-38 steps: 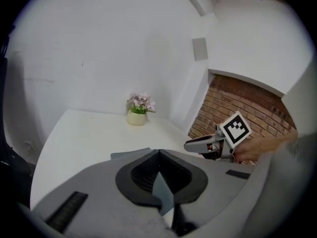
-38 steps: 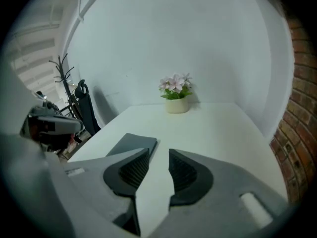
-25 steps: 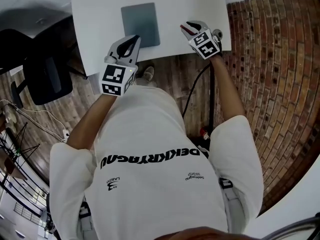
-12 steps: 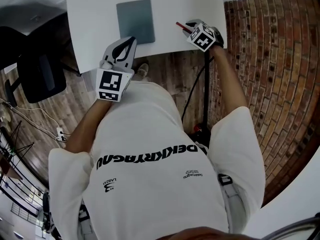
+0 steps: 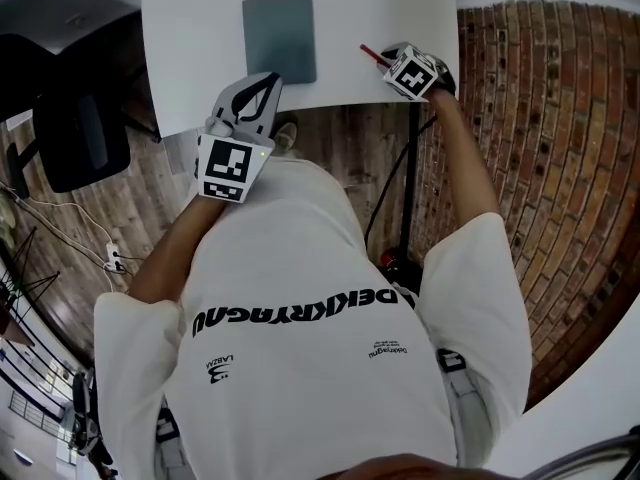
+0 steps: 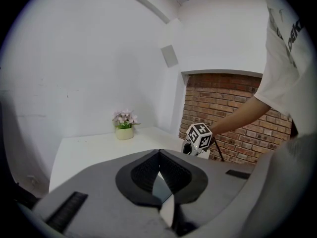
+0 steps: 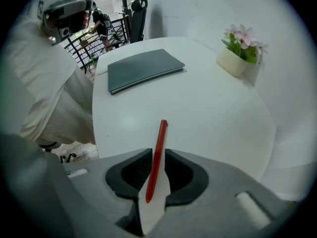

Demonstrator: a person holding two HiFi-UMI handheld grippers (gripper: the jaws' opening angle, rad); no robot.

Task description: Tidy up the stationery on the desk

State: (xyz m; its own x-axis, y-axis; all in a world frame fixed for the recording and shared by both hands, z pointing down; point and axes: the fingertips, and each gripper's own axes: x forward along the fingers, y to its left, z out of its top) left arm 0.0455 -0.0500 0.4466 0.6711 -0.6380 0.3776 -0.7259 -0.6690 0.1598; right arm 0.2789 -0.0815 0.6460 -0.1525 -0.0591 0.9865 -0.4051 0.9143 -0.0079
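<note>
A red pen (image 7: 158, 152) lies on the white desk (image 5: 200, 48) near its front right edge, also visible from the head view as the pen (image 5: 372, 54). My right gripper (image 7: 157, 175) points down over it. Its jaws have just been closing and now straddle the pen with a small gap still showing, so it stands open. A grey notebook (image 5: 280, 40) lies flat at the desk's middle. My left gripper (image 5: 266, 83) hovers at the desk's front edge just below the notebook, shut and empty; its tips (image 6: 159, 170) meet.
A small pot of pink flowers (image 7: 237, 53) stands at the desk's far corner by the white wall. A black office chair (image 5: 70, 118) is left of the desk. A brick wall (image 5: 540, 118) runs along the right. A black cable (image 5: 408, 168) hangs below the desk edge.
My right gripper has tipped downward and sunk onto the red pen, and its jaws have narrowed around it. The left gripper has stayed at the desk's edge.
</note>
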